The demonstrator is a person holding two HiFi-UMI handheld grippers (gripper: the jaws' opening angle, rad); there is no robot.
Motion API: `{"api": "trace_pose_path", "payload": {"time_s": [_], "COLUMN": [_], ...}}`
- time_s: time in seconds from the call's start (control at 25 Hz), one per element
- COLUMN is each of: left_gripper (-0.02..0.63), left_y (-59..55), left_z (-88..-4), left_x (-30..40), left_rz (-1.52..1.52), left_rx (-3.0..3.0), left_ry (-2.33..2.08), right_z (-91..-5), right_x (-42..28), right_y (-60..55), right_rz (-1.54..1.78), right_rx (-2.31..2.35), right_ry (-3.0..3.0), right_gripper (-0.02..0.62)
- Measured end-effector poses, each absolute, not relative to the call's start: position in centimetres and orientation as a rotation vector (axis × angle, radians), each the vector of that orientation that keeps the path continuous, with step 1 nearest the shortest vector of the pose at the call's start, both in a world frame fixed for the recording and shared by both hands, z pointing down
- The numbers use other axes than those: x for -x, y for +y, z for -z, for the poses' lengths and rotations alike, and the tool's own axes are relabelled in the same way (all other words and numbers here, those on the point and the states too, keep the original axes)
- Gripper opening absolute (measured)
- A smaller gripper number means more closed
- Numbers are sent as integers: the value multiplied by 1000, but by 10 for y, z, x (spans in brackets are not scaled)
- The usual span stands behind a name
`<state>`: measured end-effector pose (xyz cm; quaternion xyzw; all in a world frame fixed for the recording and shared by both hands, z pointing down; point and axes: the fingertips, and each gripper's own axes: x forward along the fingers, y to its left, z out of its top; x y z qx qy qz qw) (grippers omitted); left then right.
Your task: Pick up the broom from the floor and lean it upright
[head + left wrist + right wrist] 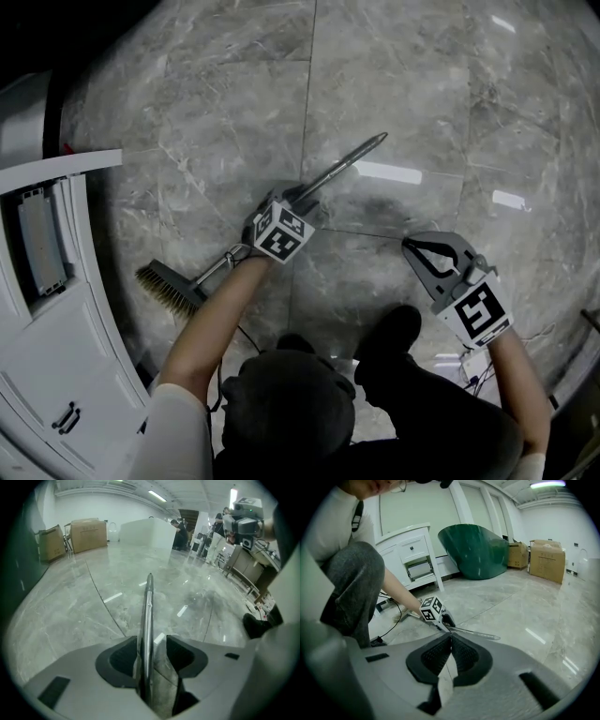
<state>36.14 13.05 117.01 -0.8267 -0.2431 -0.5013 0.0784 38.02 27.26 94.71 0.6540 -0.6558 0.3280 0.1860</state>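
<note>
Where the broom (pixel 347 165) lies: flat on the floor (pixel 431 94), slantwise, bristles (pixel 169 286) near the cabinet (pixel 56 366), handle tip pointing out over the floor.
Broom make: thin, round, shiny metal handle that narrows at the tip; flat straw-coloured brush head.
Left gripper (pixel 152 641): down at the handle about mid-length, jaws apart. The handle runs between them, against the left pad with a gap to the right pad; not clamped.
Right gripper (pixel 451 641): jaws closed together, nothing in them, held above the floor well right of the broom.
Gripper make: grey plastic shells, black ribbed pads, a marker cube on each.
Floor: large grey marble-look tiles, polished and glossy, with light streaks and thin grout lines.
Edges: white panelled cabinet with drawers at left, close to the bristles. Person (pixel 291 412) crouched just behind the broom, black shoe (pixel 394 330) between the arms.
Open room: wide stretch of floor ahead and to the right of the handle tip.
Room: big hall, white walls, strip lights. Cardboard boxes (pixel 89 534) and a big green tub (pixel 476 550) stand far off by the walls.
</note>
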Motion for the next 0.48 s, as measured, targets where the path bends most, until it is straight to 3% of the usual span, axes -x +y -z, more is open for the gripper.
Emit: {"api": "trace_pose_path", "payload": {"time_s": [0.24,0.48], "left_gripper": [81,77], "left_y": [127,123], "left_z": [-1173,-1160], "left_x": [-370,-370], "left_rz": [1484,1433], "left_rx": [2466,2472], "left_ry": [-683,-668], "right_z": [-952,-950], "right_x": [-389,-393], "right_y": [283,278], "right_rz": [-926,-909], "right_rx": [-1870,-1868], "right_ry": [-1808,-1819], "right_gripper": [2,2]}}
